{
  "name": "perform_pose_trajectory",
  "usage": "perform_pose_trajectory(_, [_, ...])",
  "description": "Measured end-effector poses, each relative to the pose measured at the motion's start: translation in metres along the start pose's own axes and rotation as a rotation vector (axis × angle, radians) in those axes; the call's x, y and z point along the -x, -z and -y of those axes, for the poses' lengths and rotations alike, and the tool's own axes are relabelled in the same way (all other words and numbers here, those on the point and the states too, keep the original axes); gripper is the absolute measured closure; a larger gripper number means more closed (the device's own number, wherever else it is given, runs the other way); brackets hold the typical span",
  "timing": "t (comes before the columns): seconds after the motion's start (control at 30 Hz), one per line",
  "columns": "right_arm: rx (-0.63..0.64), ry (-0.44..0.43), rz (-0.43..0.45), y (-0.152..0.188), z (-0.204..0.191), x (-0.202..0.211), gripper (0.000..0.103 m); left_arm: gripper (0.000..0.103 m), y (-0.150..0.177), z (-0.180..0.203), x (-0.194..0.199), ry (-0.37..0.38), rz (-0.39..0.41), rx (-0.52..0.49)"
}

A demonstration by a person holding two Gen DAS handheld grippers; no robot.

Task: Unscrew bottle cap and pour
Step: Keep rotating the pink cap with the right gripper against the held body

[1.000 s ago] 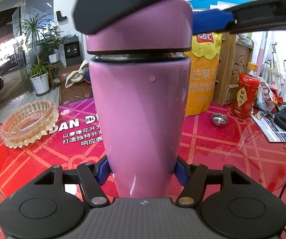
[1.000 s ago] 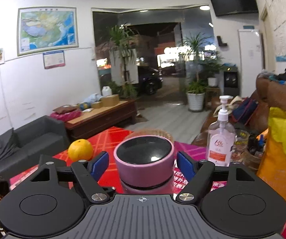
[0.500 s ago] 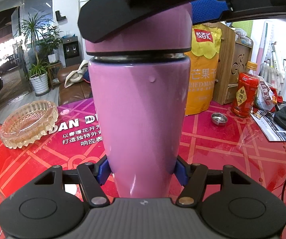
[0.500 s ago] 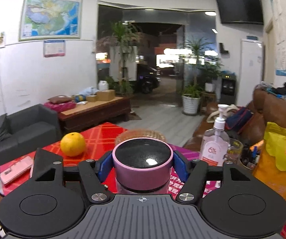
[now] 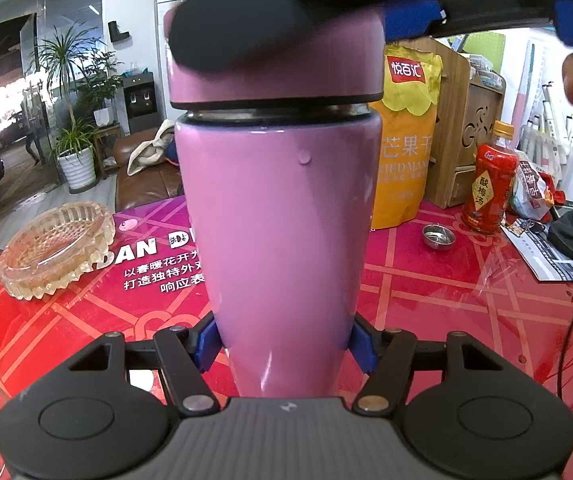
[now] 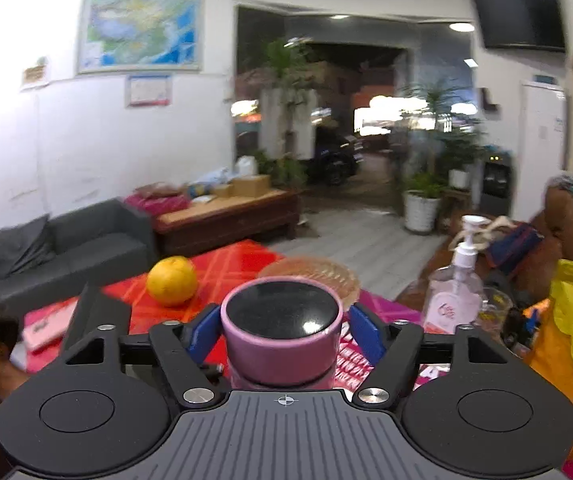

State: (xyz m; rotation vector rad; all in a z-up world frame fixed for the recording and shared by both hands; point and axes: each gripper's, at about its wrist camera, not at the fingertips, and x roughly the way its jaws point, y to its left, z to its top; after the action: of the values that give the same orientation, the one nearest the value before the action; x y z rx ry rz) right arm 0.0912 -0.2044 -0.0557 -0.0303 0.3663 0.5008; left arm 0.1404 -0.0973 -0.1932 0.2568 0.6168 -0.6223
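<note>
The left gripper (image 5: 286,342) has its fingers clamped at three and nine o'clock; the right gripper (image 6: 282,334) likewise pinches, fingers level.

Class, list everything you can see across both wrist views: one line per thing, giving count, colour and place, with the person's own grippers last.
flask: 1, pink, upright on the table, centre
cap: 1, pink with black top, on the flask
table: 1, red patterned, under everything
ashtray: 1, clear glass, table's left
snack bag: 1, yellow-orange, behind the flask
drink bottle: 1, red, right rear
metal dish: 1, silver, before the red bottle
orange: 1, orange, far table edge
pump bottle: 1, clear, right of the cap
left gripper: 1, black with blue pads, clamped on the flask's base
right gripper: 1, black with blue pads, around the cap
</note>
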Motion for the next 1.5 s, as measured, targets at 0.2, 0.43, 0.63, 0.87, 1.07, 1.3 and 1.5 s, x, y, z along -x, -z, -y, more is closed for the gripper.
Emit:
perform_pose_trajectory(0.2, [-0.019,0.07,-0.02,-0.002,-0.014,-0.006,0.029,0.037,-0.001,-0.001,0.0,0.003,-0.006,-0.001])
perform_pose_trajectory(0.43, [0.013,0.018,-0.01,0.001,0.0,-0.006,0.039,0.037,-0.002,-0.003,-0.003,0.011,-0.008,-0.002])
perform_pose_trajectory(0.63, [0.041,-0.065,-0.001,0.003,0.02,-0.009,0.039,0.037,-0.003,-0.004,-0.005,0.015,-0.013,-0.002])
perform_pose_trajectory(0.87, [0.035,-0.069,-0.01,0.002,0.022,-0.008,0.029,0.037,-0.004,-0.006,-0.007,0.015,-0.019,0.0])
perform_pose_trajectory(1.07, [-0.027,0.032,-0.004,0.004,0.011,-0.005,0.025,0.037,-0.004,-0.006,-0.007,0.013,-0.02,0.0])
perform_pose_trajectory(1.3, [-0.033,0.043,-0.023,0.004,0.011,-0.01,0.039,0.037,-0.004,-0.006,-0.007,0.018,-0.024,0.0])
perform_pose_trajectory(1.5, [0.024,-0.032,-0.011,0.009,0.032,-0.012,0.039,0.037,-0.003,-0.006,-0.007,0.024,-0.022,-0.014])
